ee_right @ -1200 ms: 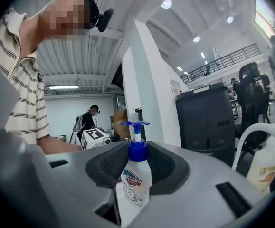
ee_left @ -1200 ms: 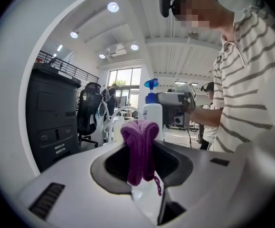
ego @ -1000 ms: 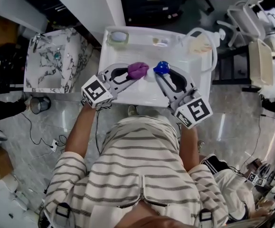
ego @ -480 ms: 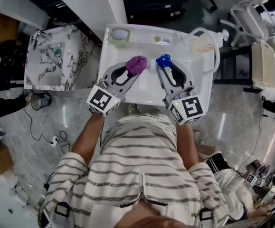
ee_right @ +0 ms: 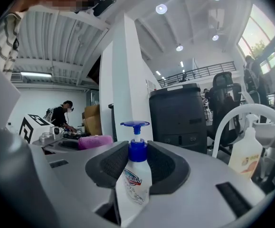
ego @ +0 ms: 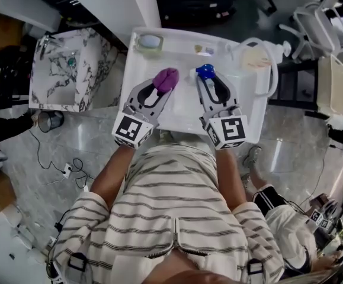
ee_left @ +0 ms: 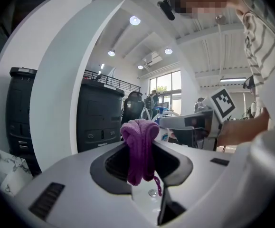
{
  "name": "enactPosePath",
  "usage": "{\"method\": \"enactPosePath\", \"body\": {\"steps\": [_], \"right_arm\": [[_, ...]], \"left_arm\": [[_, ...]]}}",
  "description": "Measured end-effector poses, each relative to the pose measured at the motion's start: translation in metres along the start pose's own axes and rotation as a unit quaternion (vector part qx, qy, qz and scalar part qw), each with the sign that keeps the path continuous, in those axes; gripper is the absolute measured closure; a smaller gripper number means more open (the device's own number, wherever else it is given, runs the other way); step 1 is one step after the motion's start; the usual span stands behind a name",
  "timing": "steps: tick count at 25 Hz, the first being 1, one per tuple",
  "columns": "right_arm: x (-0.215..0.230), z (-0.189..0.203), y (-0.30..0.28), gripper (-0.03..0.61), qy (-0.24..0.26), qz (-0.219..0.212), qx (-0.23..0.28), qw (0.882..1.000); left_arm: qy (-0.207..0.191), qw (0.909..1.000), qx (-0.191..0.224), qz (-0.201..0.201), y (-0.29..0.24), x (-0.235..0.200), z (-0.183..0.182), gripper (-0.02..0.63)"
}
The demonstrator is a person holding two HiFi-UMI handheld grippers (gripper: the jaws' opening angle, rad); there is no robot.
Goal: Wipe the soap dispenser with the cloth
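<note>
The left tool (ego: 159, 89) is clamped on the bunched purple cloth (ego: 166, 79). At its 3 o'clock, near but apart, the right tool (ego: 210, 83) grips the blue-capped soap dispenser (ego: 205, 71) upright by its upper body, above the white table (ego: 242, 102). To wipe well, I would steady the bottle and rub the cloth's bulging end around its side; there are two tools, one cloth and one held dispenser.

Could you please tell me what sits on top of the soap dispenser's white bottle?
A blue pump head tops the soap dispenser, which is clamped at the neck in the jaws of the right gripper. The bottle's base cannot be seen; the gripper body covers it.
</note>
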State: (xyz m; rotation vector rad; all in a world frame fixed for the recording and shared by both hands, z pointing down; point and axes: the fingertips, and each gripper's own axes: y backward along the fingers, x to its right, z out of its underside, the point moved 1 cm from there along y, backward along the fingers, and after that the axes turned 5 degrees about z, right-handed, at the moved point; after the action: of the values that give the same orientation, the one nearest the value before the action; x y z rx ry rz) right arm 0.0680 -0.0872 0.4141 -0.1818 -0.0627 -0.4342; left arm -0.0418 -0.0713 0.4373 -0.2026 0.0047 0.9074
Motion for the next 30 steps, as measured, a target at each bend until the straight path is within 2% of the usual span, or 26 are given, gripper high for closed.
{"method": "enactPosePath", "body": {"steps": [10,20,25,30], "right_arm": [[0.035,0.036,-0.054,0.443,0.016,0.025,-0.005,1.0],[0.065,0.073,-0.121,0.443,0.019,0.027,-0.022,0.999],[0.067,0.086,-0.158,0.442,0.024,0.019,-0.027,0.999],[0.065,0.111,-0.183,0.442,0.025,0.009,-0.055,0.998]], "left_arm": [[0.029,0.9992,-0.014,-0.025,-0.017,-0.018,0.016,0.497],[0.054,0.997,-0.029,-0.047,-0.029,-0.037,0.031,0.497],[0.074,0.9954,-0.033,-0.052,-0.033,-0.045,0.042,0.497],[0.091,0.9935,-0.038,-0.056,-0.036,-0.052,0.052,0.497]]}}
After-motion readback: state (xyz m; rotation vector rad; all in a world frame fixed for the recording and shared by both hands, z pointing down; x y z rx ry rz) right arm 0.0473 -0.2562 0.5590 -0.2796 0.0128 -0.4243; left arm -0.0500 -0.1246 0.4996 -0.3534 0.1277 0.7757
